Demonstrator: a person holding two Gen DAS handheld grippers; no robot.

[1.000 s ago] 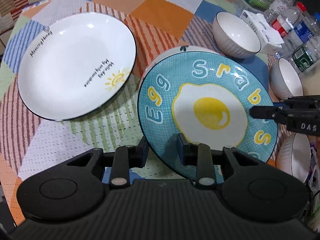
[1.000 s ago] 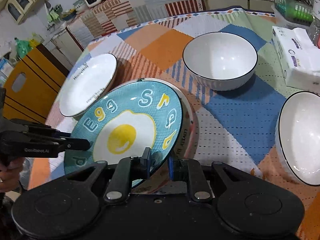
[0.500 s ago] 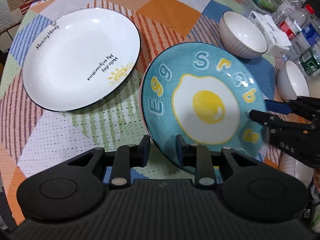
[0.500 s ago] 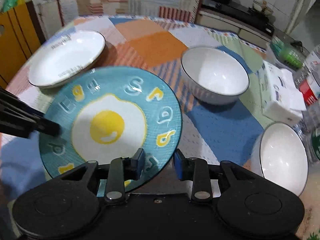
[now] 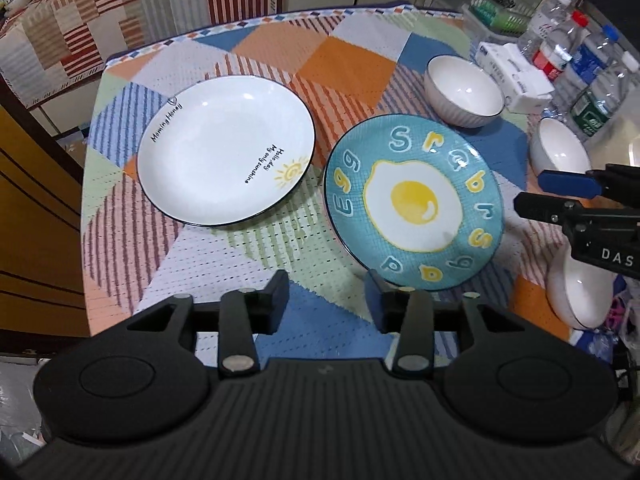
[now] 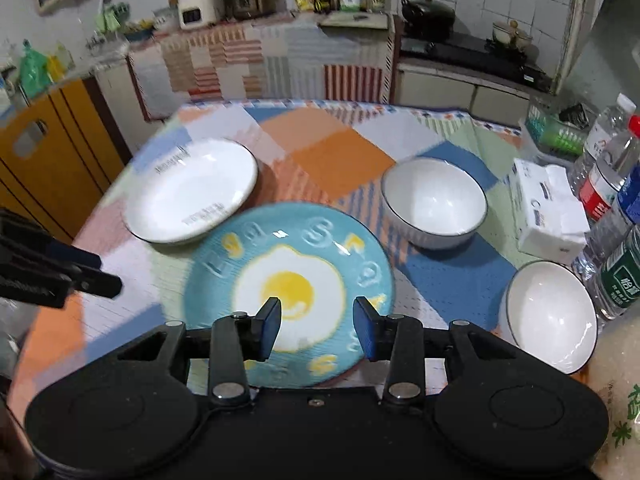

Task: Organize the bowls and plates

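A blue plate point(image 5: 414, 204) with a fried egg printed on it lies flat on the patchwork tablecloth, and a sliver of another plate's rim shows under its left edge. A white plate point(image 5: 226, 156) with a small sun drawing lies to its left. My left gripper point(image 5: 328, 300) hovers over the blue plate's near edge; its jaws are opening and nothing is between them. In the right wrist view my right gripper point(image 6: 318, 326) hangs above the blue plate point(image 6: 304, 240), jaws opening, pads touching nothing. Three white bowls point(image 5: 464, 92) point(image 5: 560, 152) point(image 5: 580, 292) stand at the right.
A tissue pack point(image 5: 516, 76) and several water bottles point(image 5: 580, 60) crowd the table's right side. A yellow wooden cabinet point(image 6: 48, 160) stands off the left edge. A kitchen counter with a stove runs behind the table.
Both grippers set the blue plate down flat on the plate beneath it, let go, and drew up and back with their jaws wider. The white plate and bowls stayed put.
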